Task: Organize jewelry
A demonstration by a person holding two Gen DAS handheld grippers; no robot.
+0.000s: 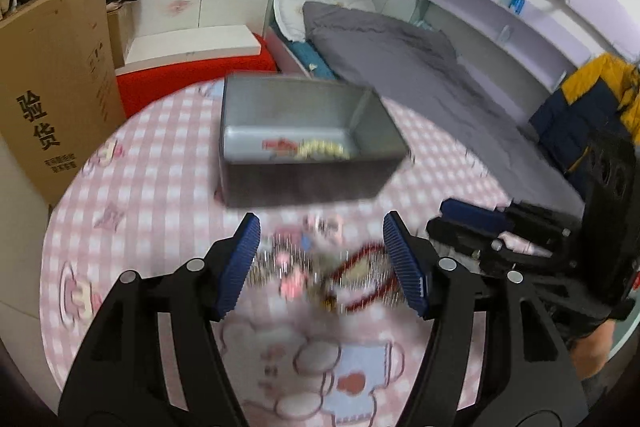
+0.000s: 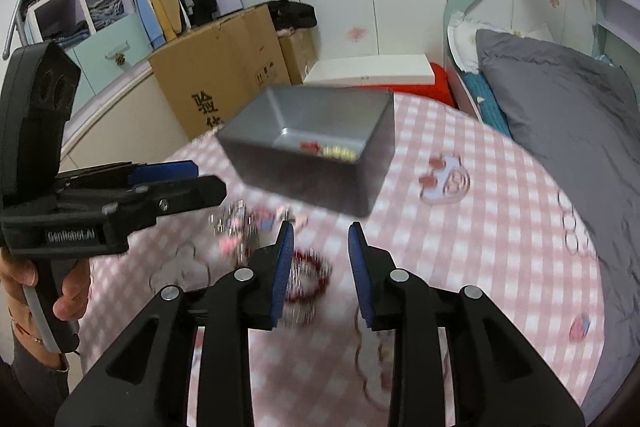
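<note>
Left claw (image 1: 322, 259) spread wide over blurred jewelry pile (image 1: 316, 271) on pink checked bench (image 2: 500, 227), right claw (image 2: 320, 269) slightly apart, empty, above red bracelet (image 2: 310, 277), grey box (image 1: 304, 143) behind holding some pieces

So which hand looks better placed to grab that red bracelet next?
Probably the right: the red bracelet lies just beside its open hand-held gripper. The left hand-held gripper hovers over the mixed pile.

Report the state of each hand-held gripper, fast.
Left hand-held gripper: open, holding nothing, above the jewelry pile.
Right hand-held gripper: partly open, holding nothing.
</note>
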